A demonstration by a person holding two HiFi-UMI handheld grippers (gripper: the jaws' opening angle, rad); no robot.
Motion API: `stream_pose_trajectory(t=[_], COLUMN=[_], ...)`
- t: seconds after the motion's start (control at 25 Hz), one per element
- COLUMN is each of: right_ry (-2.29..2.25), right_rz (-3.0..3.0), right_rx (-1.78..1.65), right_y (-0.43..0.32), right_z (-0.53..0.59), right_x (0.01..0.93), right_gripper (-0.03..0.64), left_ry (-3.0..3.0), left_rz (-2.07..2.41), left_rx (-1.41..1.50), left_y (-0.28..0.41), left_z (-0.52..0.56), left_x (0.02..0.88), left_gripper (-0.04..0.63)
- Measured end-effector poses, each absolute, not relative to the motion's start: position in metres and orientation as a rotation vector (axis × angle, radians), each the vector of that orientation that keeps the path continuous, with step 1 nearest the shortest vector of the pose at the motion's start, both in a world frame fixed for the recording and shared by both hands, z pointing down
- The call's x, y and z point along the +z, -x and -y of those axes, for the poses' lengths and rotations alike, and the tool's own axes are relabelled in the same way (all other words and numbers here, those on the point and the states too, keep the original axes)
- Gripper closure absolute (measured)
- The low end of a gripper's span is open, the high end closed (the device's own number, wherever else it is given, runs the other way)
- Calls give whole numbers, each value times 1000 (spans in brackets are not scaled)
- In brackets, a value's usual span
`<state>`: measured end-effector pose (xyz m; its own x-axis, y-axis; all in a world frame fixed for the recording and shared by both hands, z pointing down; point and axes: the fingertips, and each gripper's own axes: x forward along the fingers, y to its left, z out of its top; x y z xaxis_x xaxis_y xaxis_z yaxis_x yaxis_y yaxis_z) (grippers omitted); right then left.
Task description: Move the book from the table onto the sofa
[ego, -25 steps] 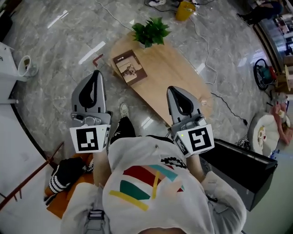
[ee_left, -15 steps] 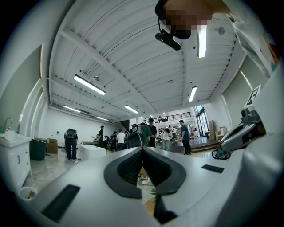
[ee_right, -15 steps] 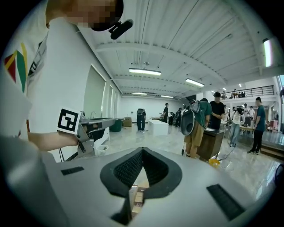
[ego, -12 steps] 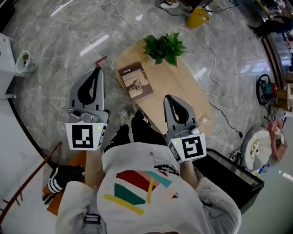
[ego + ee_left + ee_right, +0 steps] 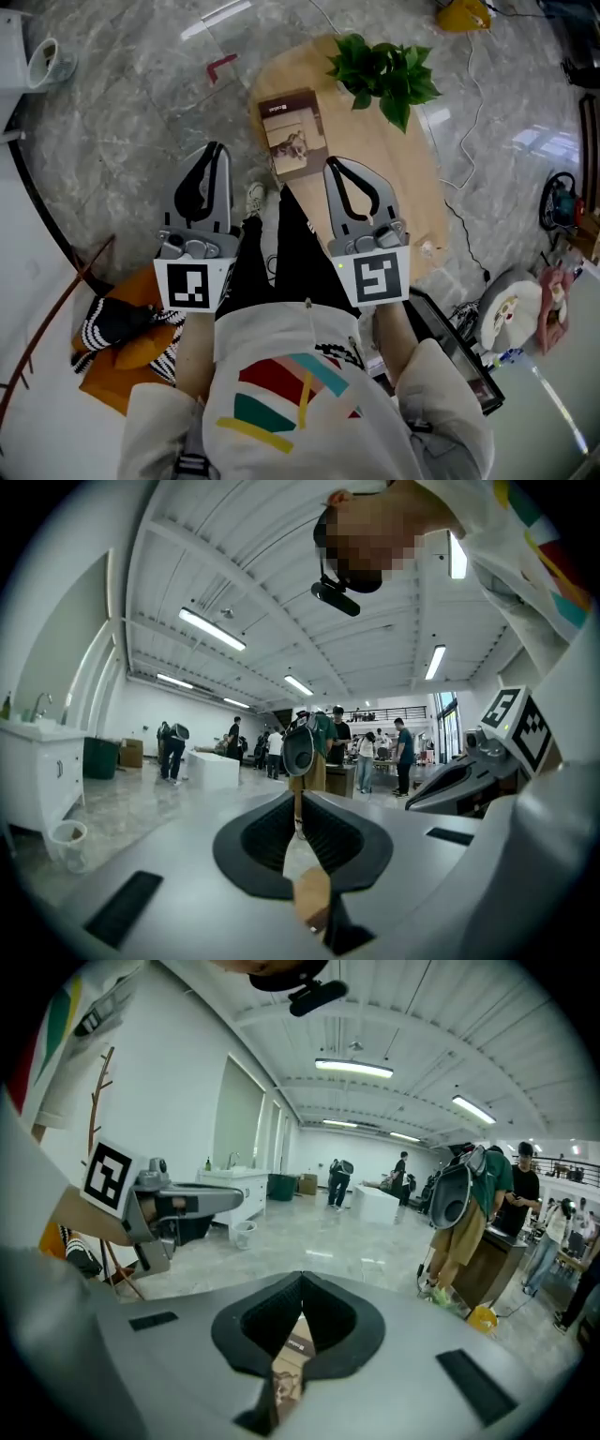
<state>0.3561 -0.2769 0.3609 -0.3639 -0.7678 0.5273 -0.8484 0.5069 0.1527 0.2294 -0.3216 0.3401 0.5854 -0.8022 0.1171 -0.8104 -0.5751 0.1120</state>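
Two claws out in front, side by side above black trousers (image 5: 300,253), both clenched with nothing gripped. Left claw (image 5: 215,150) over the grey marble floor (image 5: 131,141), left of the table (image 5: 398,187) and of the book (image 5: 293,134), apart from both. Seen in the left gripper view with jaws pressed together along their whole length, only a sliver of pale wood showing beneath them. Right claw (image 5: 332,165) over the table's near end, tip just beside the book's near right corner; cannot tell whether touching. Seen in the right gripper view with tips met, and the book visible through the opening under the pads, below the jaws rather than between them.

Book flat and cover up, brown with a pale picture, by the table's left edge, toward the near end. Plant (image 5: 384,66) upright on the far part of the table, right of the book and apart from it. White shoe (image 5: 254,198) on the floor between the two claws. Orange cushion (image 5: 131,309) with a striped cloth (image 5: 112,323) on it at near left. Yellow object (image 5: 464,13) on the floor beyond the table, far right. Several people standing in the far background of both gripper views.
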Motion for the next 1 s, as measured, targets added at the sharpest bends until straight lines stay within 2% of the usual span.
stream_pose_trajectory(t=[0.16,0.32,0.48,0.68,0.72,1.0], right_ry=[-1297,-1224,-1042,-1029,-1029,-1033], right_rz=[2197,2164,2116,2119,2119,2143], right_rx=[294,349,408,372,374,519], right_y=[-367,-371,-363,-361,-360,-357], right_z=[274,263,254,256,253,242], right_x=[423,508,598,641,646,660], right_gripper=[606,606,606,606,606,606], left_ry=[-2539,-2415,-2312,-2062,-2004,-1786], left_rz=[1274,1268,1206,1037,993,679], left_rx=[78,96,194,128,121,61], left_y=[-250,-256,-256,-262,-267,-314], left_z=[327,318,291,245,235,188], left_x=[437,525,613,705,721,765], left_gripper=[580,498,470,282,260,249])
